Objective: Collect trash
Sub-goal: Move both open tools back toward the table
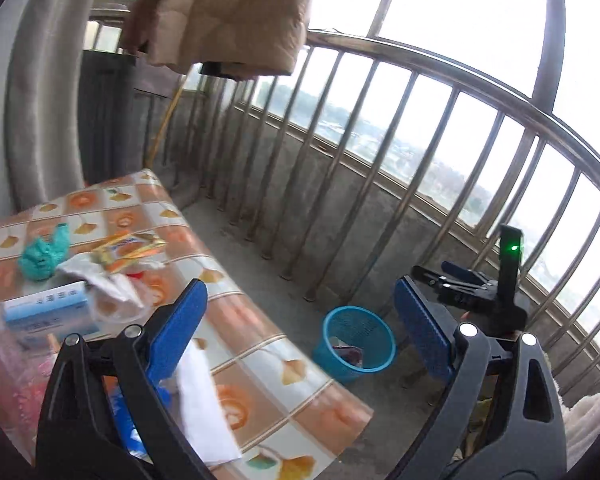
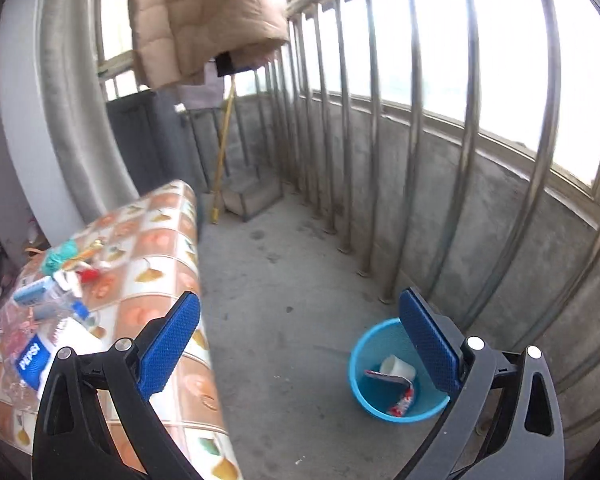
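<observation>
Left wrist view: left gripper [image 1: 300,320] jaws spread wide, nothing between the pads. Trash lies on the table [image 1: 260,320], left of the jaws and ahead of them. A teal crumpled wad [image 1: 44,254] and yellow-orange wrappers [image 1: 130,250] sit toward the far edge. A crumpled white paper [image 1: 100,280] and a light-blue box [image 1: 46,312] lie nearer. A white tissue [image 1: 202,400] lies just under the left pad, long axis running toward the near edge. The blue bin [image 1: 358,338] stands on the floor off the table's right edge, between the pads in the picture, with some red-and-white scrap inside. A second gripper shows beyond the right pad.

Right wrist view: right gripper [image 2: 300,344] jaws also fully apart and empty. Here the bin [image 2: 396,376] sits low right, partly behind the right pad, holding a white cup [image 2: 396,366] and a red-and-white wrapper [image 2: 400,396]. The table's trash, with a blue Pepsi label [image 2: 32,360], lies well left. My read: the left gripper is nearer the trash, with the tissue as closest pick.
</observation>
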Demonstrator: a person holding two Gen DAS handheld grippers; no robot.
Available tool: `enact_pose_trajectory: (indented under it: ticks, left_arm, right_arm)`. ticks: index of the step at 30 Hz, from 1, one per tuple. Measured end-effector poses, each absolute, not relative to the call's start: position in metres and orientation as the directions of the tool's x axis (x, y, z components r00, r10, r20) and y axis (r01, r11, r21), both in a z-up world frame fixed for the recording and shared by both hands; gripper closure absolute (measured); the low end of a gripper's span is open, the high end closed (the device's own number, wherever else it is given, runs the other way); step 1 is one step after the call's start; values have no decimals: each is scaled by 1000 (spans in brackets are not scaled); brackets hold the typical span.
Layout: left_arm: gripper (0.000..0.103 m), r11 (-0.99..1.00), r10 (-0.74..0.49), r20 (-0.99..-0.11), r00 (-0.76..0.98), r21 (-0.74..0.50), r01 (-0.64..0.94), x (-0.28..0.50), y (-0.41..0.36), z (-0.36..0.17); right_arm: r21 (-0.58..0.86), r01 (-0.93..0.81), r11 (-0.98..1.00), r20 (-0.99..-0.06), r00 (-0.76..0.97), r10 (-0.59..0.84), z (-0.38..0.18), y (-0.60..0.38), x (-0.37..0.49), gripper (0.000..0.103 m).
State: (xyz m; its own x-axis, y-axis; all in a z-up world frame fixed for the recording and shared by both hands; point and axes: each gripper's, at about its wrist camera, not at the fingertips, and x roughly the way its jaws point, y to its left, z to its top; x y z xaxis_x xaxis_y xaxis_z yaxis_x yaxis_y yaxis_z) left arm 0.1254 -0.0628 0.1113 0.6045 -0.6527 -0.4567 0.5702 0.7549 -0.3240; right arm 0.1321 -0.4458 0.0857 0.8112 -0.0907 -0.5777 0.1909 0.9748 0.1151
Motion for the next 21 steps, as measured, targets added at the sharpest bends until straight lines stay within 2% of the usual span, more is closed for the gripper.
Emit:
enact_pose_trajectory:
  ticks: [4,10,18,19,21]
  left_arm:
    - [13,842,-539,-453,710,-299,448,108,13,103]
    - [13,916,-379,-499,779,-322,240,84,101,66]
    - [13,898,-331,-601,727,-437,47,79,162,-2]
    - [14,895,-330,-611,720,-445,32,81,166,-8]
    - [23,885,-332,-631,701,-466,-1,89,173,-19]
  right_arm:
    - [141,65,988,-550,835,23,105,-398,138,6]
    - [270,-119,955,-576,775,259,112,-335,156,6]
    - [412,-316,854,-616,594,517,104,-242,187,9]
    - [423,-334,842,-622,569,538,103,-232,192,11]
    - [459,-365,810,-629,510,586,101,-211,202,16]
